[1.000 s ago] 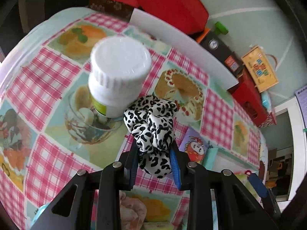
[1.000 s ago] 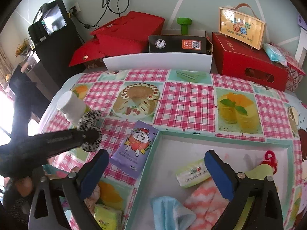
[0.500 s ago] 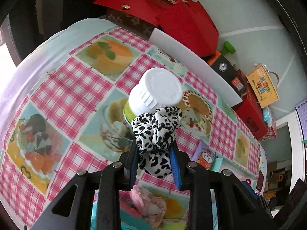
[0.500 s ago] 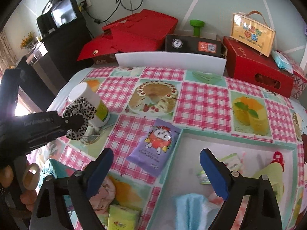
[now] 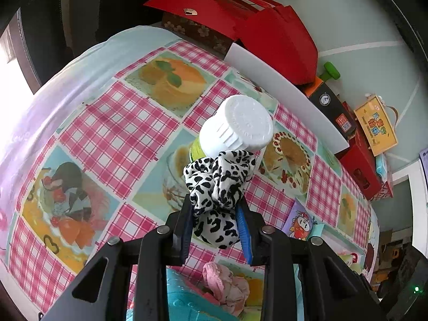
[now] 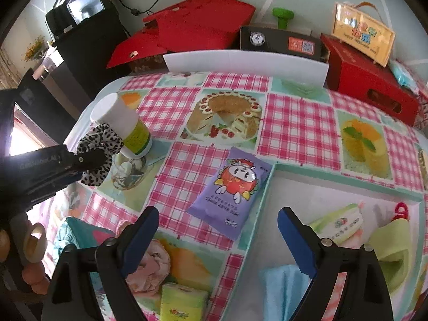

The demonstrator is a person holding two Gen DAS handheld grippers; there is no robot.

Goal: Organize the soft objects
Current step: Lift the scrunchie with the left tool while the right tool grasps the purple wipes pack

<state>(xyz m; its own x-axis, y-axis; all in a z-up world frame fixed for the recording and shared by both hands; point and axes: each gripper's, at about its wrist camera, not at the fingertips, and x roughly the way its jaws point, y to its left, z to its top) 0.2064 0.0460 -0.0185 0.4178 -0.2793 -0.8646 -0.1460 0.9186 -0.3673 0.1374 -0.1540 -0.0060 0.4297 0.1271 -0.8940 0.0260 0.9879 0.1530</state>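
Left tongs (image 5: 215,222) clamped a leopard scrunchie (image 5: 218,187) mid-frame; right tongs (image 6: 218,230) gaped wide. Tray (image 6: 347,184) at lower right held several soft items; pink cloth (image 6: 149,264) and wipes packet (image 6: 232,190) remained outside on the surface (image 6: 299,123).

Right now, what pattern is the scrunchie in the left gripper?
Black-and-white leopard print; the scrunchie shows best in the left wrist view, clamped in the left gripper.

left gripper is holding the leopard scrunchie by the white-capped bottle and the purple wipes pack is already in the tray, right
Not quite. The left gripper does hold the leopard scrunchie by the white-capped bottle, but the purple wipes pack lies on the tablecloth, just outside the tray. The right wrist view shows it.
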